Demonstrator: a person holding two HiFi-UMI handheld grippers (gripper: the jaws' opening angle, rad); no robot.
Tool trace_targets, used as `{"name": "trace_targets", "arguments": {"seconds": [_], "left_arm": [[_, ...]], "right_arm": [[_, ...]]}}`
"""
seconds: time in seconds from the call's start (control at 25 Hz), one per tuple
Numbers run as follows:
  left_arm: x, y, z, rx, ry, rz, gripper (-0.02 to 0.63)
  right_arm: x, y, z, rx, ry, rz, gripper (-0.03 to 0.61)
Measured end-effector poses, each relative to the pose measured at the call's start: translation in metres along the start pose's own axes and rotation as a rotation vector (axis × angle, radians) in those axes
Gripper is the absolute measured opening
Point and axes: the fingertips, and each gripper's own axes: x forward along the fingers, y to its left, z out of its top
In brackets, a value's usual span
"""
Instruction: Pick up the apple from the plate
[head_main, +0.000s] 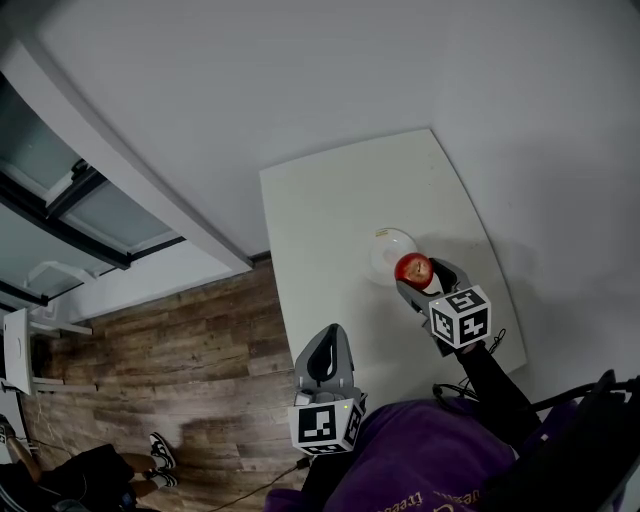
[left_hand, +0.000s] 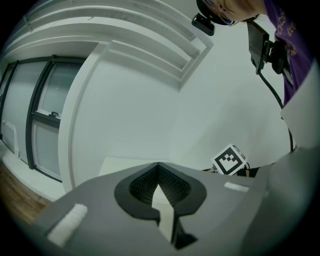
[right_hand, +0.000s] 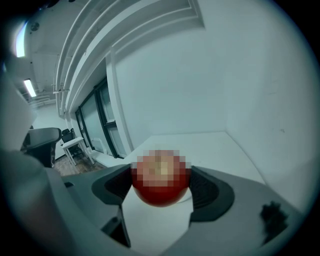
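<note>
Left tool (head_main: 324, 350): jaws closed tip to tip with nothing between them, held close to the person over the near left corner of the tabletop (head_main: 330, 210).
Right tool (head_main: 421, 279): further out on the right, jaws clamped on the two sides of the apple (head_main: 413, 268).
Apple: red, held in the right tool at the near rim of the plate (head_main: 384, 243); I cannot tell whether it touches the plate.
Plate: white, round, on the tabletop's right half.
Tabletop: white, against a pale wall.
Floor (head_main: 190, 340): wood planks, left of the tabletop.
</note>
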Motion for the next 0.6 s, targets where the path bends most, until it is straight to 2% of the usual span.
{"name": "trace_targets", "arguments": {"seconds": [0.6], "left_arm": [[-0.003, 0.000, 0.002, 0.006, -0.003, -0.002, 0.006]], "right_arm": [[-0.019, 0.007, 0.006, 0.013, -0.035, 0.017, 0.356]]}}
